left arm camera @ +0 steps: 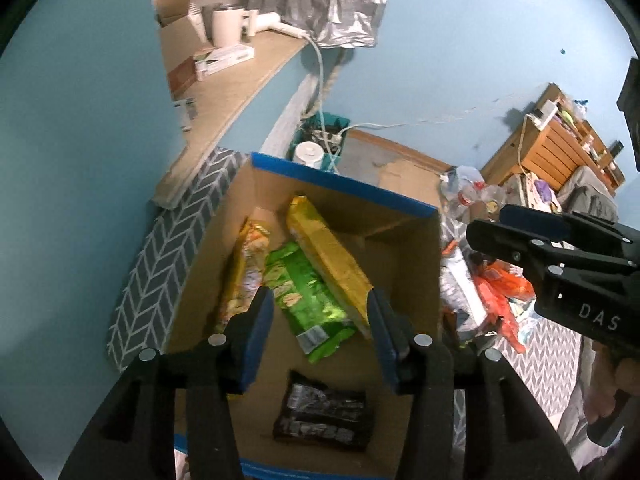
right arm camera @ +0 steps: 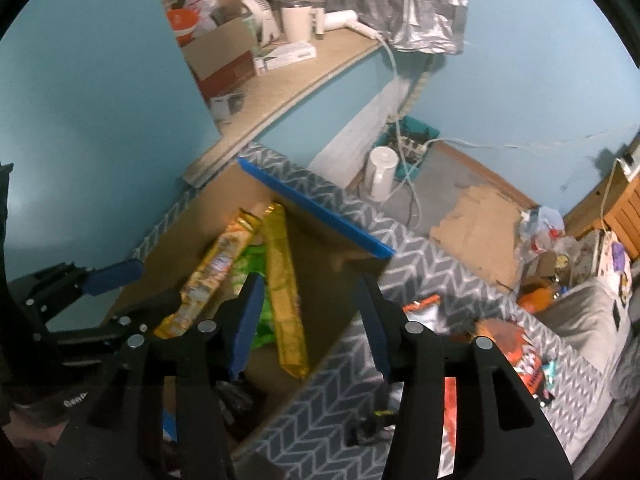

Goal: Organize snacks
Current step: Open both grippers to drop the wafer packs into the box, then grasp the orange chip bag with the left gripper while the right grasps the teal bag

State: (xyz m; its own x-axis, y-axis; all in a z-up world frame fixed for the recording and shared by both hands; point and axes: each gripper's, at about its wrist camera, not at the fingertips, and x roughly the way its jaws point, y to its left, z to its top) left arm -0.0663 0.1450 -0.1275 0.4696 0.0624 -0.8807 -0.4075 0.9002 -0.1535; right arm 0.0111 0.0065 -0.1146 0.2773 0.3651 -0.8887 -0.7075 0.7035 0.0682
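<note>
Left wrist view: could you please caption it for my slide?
Open left tool above a cardboard box holding yellow, green and black snack packs.

A lived-in home bedroom: patterned bedspread, cluttered wooden shelf, hairdryer on ledge.

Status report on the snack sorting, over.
Left gripper and right gripper open, empty. Brown cardboard box holds yellow, green, orange and black snack packets. More packets outside, on patterned mat. Nothing blocking.

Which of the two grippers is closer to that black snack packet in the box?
Left. The left gripper hangs over the box, its open fingers right above the black packet. The right gripper is open too, over the box's edge and the patterned mat beside it.
</note>
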